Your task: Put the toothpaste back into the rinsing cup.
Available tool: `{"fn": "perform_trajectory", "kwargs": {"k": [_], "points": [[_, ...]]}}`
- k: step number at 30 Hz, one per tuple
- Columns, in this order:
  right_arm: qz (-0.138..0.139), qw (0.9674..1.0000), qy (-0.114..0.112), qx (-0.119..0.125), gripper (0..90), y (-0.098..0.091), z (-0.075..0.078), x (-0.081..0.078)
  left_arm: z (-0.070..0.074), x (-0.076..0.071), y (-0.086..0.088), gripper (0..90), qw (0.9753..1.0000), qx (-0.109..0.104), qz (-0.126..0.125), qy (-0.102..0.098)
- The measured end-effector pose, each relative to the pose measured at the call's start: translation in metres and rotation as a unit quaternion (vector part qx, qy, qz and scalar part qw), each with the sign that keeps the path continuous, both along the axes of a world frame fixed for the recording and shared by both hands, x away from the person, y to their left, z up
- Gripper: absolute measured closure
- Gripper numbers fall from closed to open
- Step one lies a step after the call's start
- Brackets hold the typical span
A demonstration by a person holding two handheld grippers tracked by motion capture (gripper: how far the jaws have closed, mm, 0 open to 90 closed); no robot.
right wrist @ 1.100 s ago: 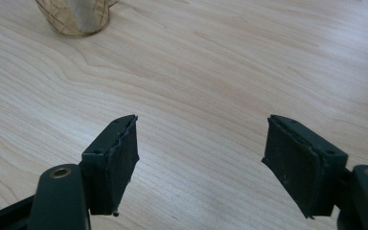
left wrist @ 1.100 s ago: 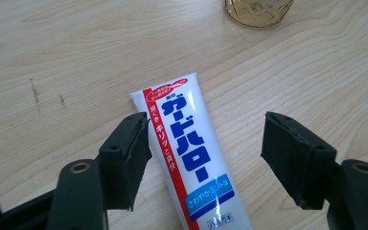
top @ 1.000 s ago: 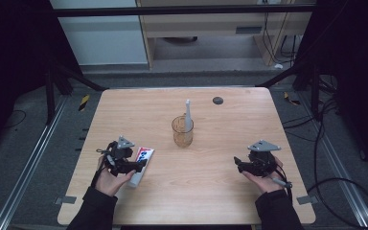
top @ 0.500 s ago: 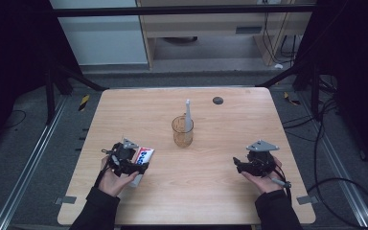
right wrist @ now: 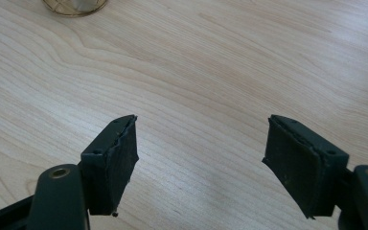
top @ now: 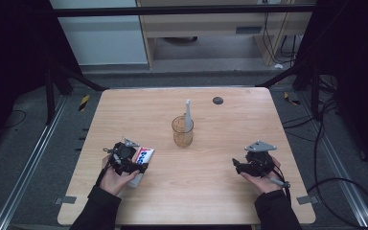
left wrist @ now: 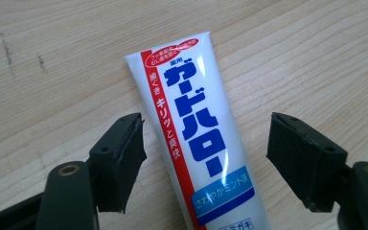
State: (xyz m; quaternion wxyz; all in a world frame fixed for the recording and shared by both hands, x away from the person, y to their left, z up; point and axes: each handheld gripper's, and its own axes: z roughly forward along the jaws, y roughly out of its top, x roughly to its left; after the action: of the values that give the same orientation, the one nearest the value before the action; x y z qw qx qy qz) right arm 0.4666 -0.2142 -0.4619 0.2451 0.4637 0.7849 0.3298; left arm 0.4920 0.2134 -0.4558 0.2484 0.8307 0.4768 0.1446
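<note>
The toothpaste tube point(left wrist: 196, 139) lies flat on the wooden table point(top: 220, 191), to the left of the glass cup point(top: 182, 131) and a little nearer the person. In the left gripper view it runs between the two black jaws, white with a red stripe and blue Japanese lettering; its crimped end points away from the camera and its lower part is cut off by the bottom edge, so the cap end cannot be seen. In the high view the tube point(top: 143, 157) is partly covered by the left gripper point(top: 129, 163), and its lettering there is too small to read.

The left gripper point(left wrist: 206, 143) has just been opening; its jaws stand wide, with table showing between each pad and the tube, so nothing is gripped.

The cup stands upright at the middle of the table with a white toothbrush point(top: 188, 115) leaning in it; the head end is too small to make out. Beyond the cup, a small dark round spot point(top: 217, 100) sits near the far edge; what it is cannot be told.

To the right of the cup, well apart, the right gripper point(top: 239, 166) rests in the person's hand, a grey plate on top. In its own view the right gripper point(right wrist: 201, 143) is spread wide over bare wood, empty, with the cup's base point(right wrist: 74, 5) clipped by the top edge.
</note>
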Motion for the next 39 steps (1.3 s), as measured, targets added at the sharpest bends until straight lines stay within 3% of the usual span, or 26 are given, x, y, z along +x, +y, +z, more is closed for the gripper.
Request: {"fn": "perform_trajectory", "kwargs": {"k": [19,33,39], "points": [[0.006,0.9999,0.011,-0.006,26.9,0.003,-0.004,0.002,-0.012,0.009,-0.005,33.7,0.9987,0.028,0.012,0.041],[0.008,0.9999,0.013,-0.005,27.6,0.003,-0.004,0.003,-0.017,0.014,-0.004,37.1,0.9969,0.023,0.016,0.073],[0.007,0.9999,0.014,-0.002,27.9,0.003,-0.004,0.003,-0.016,0.016,-0.004,41.6,0.9961,0.018,0.03,0.081]]}}
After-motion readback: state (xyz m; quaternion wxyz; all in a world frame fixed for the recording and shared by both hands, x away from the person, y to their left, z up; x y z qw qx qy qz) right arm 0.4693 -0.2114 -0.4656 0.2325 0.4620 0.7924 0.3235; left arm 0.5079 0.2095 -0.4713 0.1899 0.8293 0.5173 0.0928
